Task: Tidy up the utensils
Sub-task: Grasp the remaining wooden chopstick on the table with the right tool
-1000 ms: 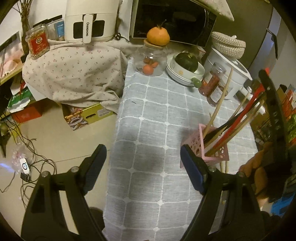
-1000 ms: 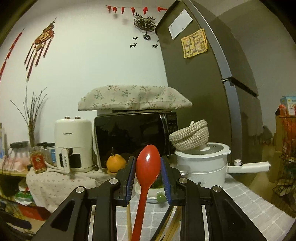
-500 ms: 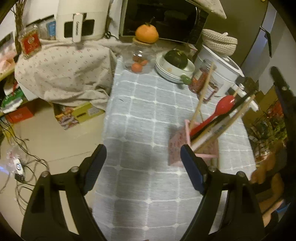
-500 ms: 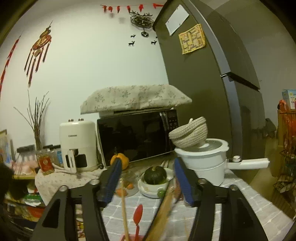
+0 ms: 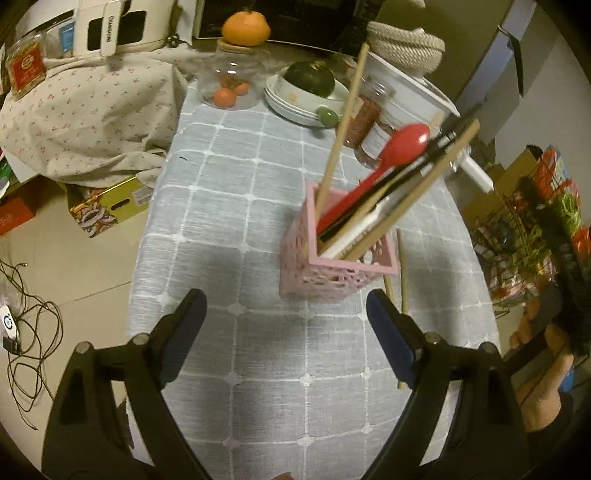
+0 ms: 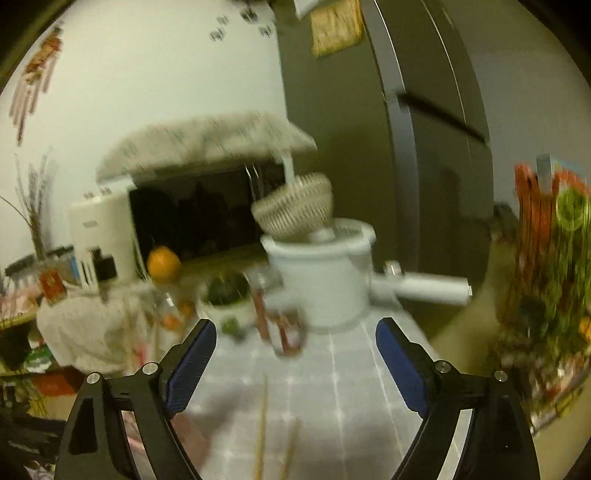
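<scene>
While both grippers stand over the grey checked tablecloth (image 5: pixel 229 206), counts run left to right from the pink utensil holder (image 5: pixel 334 269) as landmark. Far left of it: one white air fryer (image 5: pixel 118 26). Behind and to its left: one clear glass jar (image 5: pixel 232 79) holding small orange fruits, one larger orange (image 5: pixel 245 27) sitting on its lid. Directly behind: stacked white plates (image 5: pixel 288 103) carrying a bowl with one dark green squash (image 5: pixel 312 78). Inside the square, perforated holder: one red spoon (image 5: pixel 391 155), several wooden and dark chopsticks leaning right, exact count unclear. Just right, on the cloth: two loose wooden chopsticks (image 5: pixel 402 273). Behind, right: one white handled pot (image 6: pixel 325 277) topped by a woven basket (image 6: pixel 295 206).

Left gripper (image 5: pixel 286 315): jaws spread wide, nothing between. Right gripper (image 6: pixel 295 350): jaws have just been opening, spread, empty; view blurred.
</scene>
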`<state>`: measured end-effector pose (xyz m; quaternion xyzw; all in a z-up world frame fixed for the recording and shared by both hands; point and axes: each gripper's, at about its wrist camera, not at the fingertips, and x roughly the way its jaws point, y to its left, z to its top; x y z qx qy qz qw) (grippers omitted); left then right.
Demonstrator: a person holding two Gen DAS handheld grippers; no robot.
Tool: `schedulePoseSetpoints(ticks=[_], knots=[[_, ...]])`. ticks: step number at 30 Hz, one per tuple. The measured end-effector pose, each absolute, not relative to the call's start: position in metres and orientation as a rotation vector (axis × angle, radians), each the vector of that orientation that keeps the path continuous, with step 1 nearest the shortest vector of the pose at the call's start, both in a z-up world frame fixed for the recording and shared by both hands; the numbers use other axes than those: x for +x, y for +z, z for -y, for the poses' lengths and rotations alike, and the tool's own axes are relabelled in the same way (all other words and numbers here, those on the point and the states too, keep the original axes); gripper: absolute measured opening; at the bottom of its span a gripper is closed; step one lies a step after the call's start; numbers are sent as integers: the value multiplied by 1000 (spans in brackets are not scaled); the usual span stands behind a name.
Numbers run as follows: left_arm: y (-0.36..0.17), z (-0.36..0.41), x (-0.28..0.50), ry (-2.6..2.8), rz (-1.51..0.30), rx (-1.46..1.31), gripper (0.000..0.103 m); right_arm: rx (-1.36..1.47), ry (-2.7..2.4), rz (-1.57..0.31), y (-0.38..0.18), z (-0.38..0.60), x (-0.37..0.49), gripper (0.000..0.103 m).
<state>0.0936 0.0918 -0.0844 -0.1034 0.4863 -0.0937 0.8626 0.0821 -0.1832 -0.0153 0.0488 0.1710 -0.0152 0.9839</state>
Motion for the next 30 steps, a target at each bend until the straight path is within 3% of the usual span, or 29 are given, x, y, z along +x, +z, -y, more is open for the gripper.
schedulePoseSetpoints(ticks=[12,30], knots=[[-98,-79,89,-163,-1012,-173,88,47,-81,-716,-117,207,127,90],[-100,-77,83,-159,-1014,-149,88,4,-48,-913,-176,178,163,90]])
